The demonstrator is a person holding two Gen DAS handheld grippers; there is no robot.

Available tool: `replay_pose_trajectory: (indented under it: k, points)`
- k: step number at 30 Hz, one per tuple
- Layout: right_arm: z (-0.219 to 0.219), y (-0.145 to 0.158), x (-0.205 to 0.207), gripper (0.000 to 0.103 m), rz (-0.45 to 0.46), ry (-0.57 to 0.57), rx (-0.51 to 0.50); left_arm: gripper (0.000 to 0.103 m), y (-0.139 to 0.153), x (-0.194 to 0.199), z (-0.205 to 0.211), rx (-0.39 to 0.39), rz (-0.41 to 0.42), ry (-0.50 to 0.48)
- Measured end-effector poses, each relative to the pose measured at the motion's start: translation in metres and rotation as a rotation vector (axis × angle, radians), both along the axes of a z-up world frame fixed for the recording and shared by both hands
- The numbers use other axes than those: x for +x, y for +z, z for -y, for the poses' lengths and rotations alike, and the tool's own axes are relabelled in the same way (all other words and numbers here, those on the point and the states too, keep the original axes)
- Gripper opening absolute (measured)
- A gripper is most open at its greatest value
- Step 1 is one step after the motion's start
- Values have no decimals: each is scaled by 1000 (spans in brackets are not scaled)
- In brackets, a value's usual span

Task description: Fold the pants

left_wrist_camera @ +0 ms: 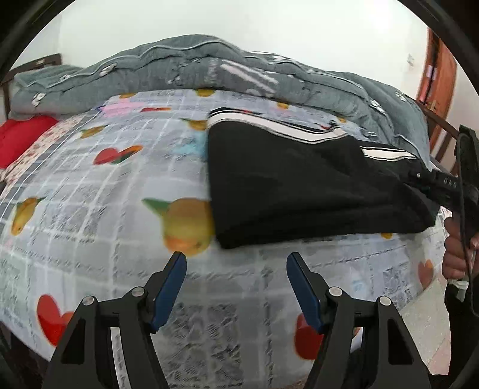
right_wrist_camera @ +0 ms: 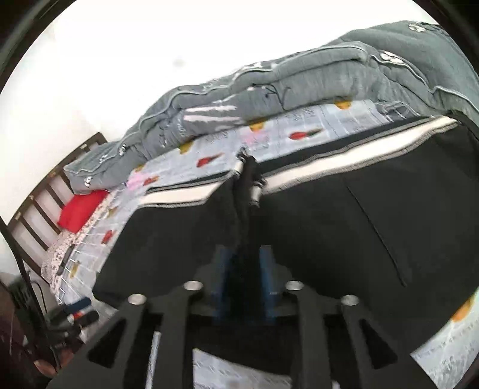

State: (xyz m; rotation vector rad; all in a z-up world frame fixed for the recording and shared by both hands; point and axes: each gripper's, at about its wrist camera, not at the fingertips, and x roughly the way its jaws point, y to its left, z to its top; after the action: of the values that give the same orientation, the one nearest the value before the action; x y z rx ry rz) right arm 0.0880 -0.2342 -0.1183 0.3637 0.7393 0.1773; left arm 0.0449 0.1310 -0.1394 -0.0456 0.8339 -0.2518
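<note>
You are working over a bed whose sheet (left_wrist_camera: 89,185) is pale grey with a grid print and scattered fruit and red hearts; both views are blurred. Along the far side of the bed lies a bunched grey quilt (left_wrist_camera: 179,68), running the whole width against a plain white wall (left_wrist_camera: 239,18). At the far left sits a red pillow (left_wrist_camera: 18,137), and in the right wrist view a dark slatted headboard (right_wrist_camera: 39,206) stands behind it. A brown wooden door frame (left_wrist_camera: 437,65) shows at the far right edge of the left wrist view. The black pants (left_wrist_camera: 299,185), with white and black side stripes, lie folded on the right half of the sheet, their near edge just beyond your left gripper (left_wrist_camera: 236,260). That left gripper is released, its blue pads spread wide above the bare sheet and touching nothing. Your right gripper (right_wrist_camera: 244,254) is clenched on the pants: the black cloth bunches up between its blue pads, and in the left wrist view you can see it at the pants' right end with your hand (left_wrist_camera: 458,248) on its grip. Some small dark items (right_wrist_camera: 74,314) lie at the left of the right wrist view, too blurred to name.
</note>
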Motion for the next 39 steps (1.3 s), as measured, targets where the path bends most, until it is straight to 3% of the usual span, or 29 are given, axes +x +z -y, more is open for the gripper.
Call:
replay_pose_trajectory:
  k: [6,8,10,11,14,15,18,21,26,27,28,30,32,33,37,39]
  points:
    - [-21,-9,38,27,-36,64,-25,68,6,5,-21,-51,-15,69]
    - [-32,-19,48,15,-81,80,-95,68,9,8,-24,-68,-12,81]
    - [-41,-21,48,8,-66,115,-192,68,11,12,-25,-74,-8,89]
    - [-40,-18,45,7,-51,124,-190,68,13,15,-26,-79,-5,89]
    - [-12,-3,26,4,19,99,-20,68,17,18,-26,-96,13,88]
    - [-6,-2,21,0,20,82,-4,68,18,20,-26,-106,16,89]
    - [-1,-18,17,0,-44,73,-20,68,17,30,-22,-150,10,84]
    - [2,-31,14,0,-93,59,-45,68,19,39,-12,-135,17,73]
    - [13,-8,12,6,-30,33,81,68,22,56,2,-131,5,67]
    - [10,-4,15,17,-16,46,84,68,22,57,3,-131,6,65]
    - [5,-2,19,36,-13,63,73,68,21,57,5,-128,8,64]
    - [-7,-7,29,48,-42,89,18,68,20,57,7,-124,5,63]
    - [-14,-19,35,15,-91,112,-25,68,18,56,7,-118,1,64]
    - [-16,-23,34,13,-105,112,-46,68,18,56,7,-113,1,65]
    - [-11,-5,9,10,21,121,-32,68,19,57,-2,-122,6,87]
    - [-13,-12,6,13,-3,112,-40,68,17,66,-2,-153,-16,101]
